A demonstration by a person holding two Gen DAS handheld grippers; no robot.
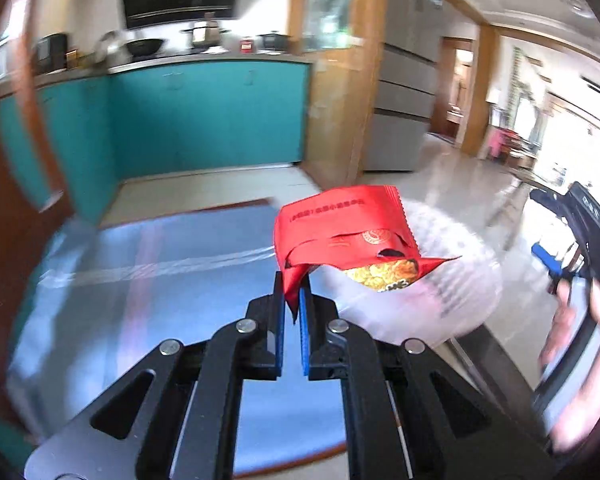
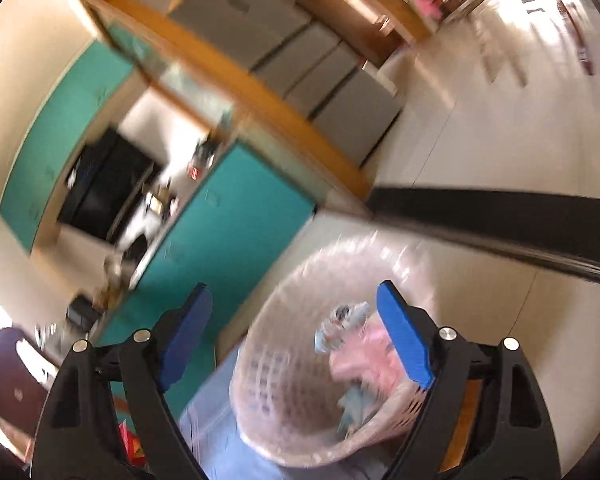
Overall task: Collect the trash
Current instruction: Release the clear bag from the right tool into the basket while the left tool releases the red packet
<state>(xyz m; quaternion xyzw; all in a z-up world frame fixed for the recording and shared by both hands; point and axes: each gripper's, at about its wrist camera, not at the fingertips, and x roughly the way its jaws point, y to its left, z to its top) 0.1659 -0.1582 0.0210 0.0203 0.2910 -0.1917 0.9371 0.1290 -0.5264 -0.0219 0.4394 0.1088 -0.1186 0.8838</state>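
Low centre of the left view, the left gripper (image 1: 293,280) pinches a red wrapper (image 1: 340,232) above a blue-covered table (image 1: 140,280); the right gripper (image 2: 296,340) gapes empty over the pale basket (image 2: 284,380) holding scraps; teal cabinets (image 1: 204,116) and grey fridge (image 1: 404,100) beyond.

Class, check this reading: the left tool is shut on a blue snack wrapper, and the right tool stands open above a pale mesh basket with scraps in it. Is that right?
One detail is wrong: the snack wrapper in the left tool is red, not blue, as the left wrist view shows. The rest holds: the right tool stands open above the pale mesh basket.
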